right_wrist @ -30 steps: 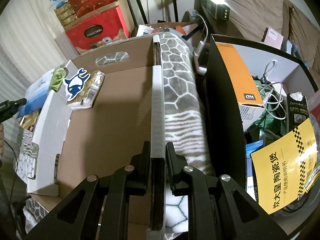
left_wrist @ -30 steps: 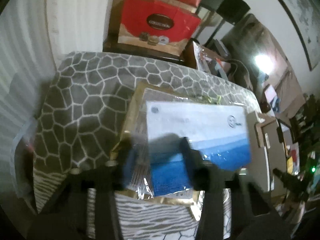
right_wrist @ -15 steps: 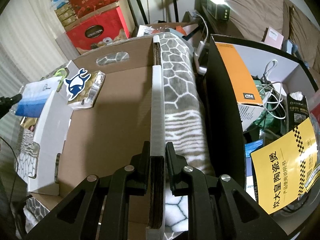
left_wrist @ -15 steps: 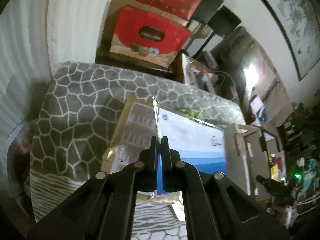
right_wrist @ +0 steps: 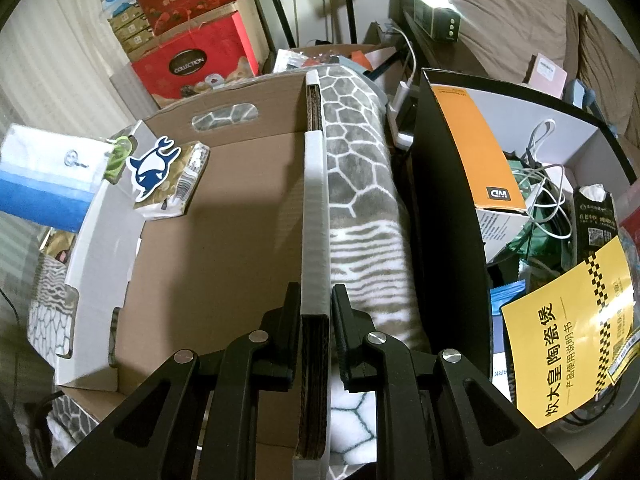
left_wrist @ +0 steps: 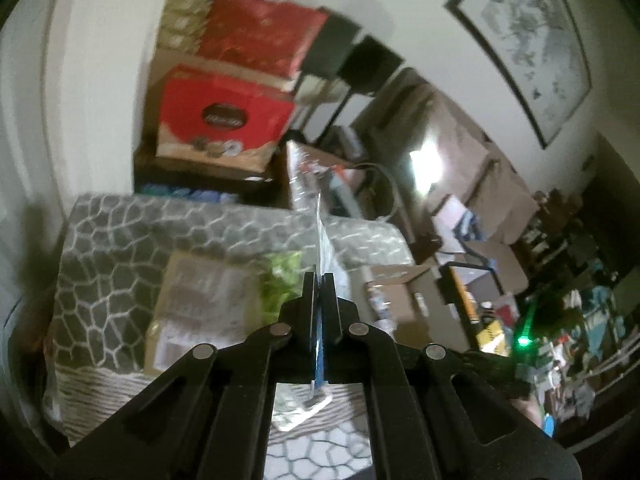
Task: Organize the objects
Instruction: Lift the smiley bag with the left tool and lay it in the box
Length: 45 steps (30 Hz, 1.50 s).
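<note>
Both tongs are busy: your left tongs (left_wrist: 319, 280) just pinched the blue-white packet (right_wrist: 48, 176) and lifted it off the pile, right tongs (right_wrist: 316, 292) clamping the box wall (right_wrist: 315, 216), so boxing's next.

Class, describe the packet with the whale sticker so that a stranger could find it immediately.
Find the open cardboard box on the patterned blanket. In its far left corner lies a crinkly packet. Alone among its neighbours, it bears a navy-and-white cartoon whale sticker.
</note>
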### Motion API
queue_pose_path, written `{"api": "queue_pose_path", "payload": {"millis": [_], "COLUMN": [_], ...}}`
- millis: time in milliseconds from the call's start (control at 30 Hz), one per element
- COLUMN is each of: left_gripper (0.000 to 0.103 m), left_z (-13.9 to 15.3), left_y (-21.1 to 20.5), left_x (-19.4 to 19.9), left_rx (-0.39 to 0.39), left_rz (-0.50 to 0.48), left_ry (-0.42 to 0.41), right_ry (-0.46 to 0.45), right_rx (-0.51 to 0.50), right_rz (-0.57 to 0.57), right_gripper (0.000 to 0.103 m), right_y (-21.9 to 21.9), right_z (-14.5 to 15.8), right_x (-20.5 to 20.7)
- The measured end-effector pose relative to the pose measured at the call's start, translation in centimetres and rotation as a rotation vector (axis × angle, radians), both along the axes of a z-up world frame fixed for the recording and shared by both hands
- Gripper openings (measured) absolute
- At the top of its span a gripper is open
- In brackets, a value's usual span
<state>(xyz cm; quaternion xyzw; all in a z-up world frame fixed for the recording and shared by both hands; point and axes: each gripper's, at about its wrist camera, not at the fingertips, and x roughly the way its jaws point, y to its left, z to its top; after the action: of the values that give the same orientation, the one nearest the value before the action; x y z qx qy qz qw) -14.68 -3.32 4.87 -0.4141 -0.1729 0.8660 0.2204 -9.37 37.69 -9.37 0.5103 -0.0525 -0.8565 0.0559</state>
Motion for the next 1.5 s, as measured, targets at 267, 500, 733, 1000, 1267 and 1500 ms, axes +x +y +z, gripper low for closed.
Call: {"api": "queue_pose_path", "payload": {"millis": [267, 500, 733, 1000, 1267, 1500], "left_gripper": [0.001, 0.001, 0.001, 0.001, 0.001, 0.001], "left_z": [5.6, 8.2, 8.7, 5.9, -0.2, -3.0], "left_y": [4.4, 8.3, 13.2, 18.7, 22.2, 24.8], "left_x": [1.4, 2.6, 4.6, 5.5, 2.7, -0.1], "left_rx": [-0.022, -0.027, -0.012, -0.031, -0.181, -0.396], "left_rz": [-0.138, -0.259, -0.430, -0.566, -0.601, -0.642], "left_ry": [0.097, 0.119, 0.090, 0.003, -0.106, -0.062], "right_ry": [-0.001, -0.002, -0.003, -0.002, -0.006, -0.015], "right_rx": [-0.004, -0.009, -0.009, -0.007, -0.005, 0.000], "right_rz": [0.000, -0.001, -0.001, 0.000, 0.002, 0.005], "right_gripper": [0.016, 0.016, 0.016, 0.016, 0.016, 0.016], "right_y": [0.0, 0.0, -0.1, 0.0, -0.2, -0.7], "right_z": [-0.1, -0.1, -0.1, -0.1, -0.1, -0.3], "right_x": [-0.1, -0.2, -0.2, -0.2, -0.2, 0.0]}}
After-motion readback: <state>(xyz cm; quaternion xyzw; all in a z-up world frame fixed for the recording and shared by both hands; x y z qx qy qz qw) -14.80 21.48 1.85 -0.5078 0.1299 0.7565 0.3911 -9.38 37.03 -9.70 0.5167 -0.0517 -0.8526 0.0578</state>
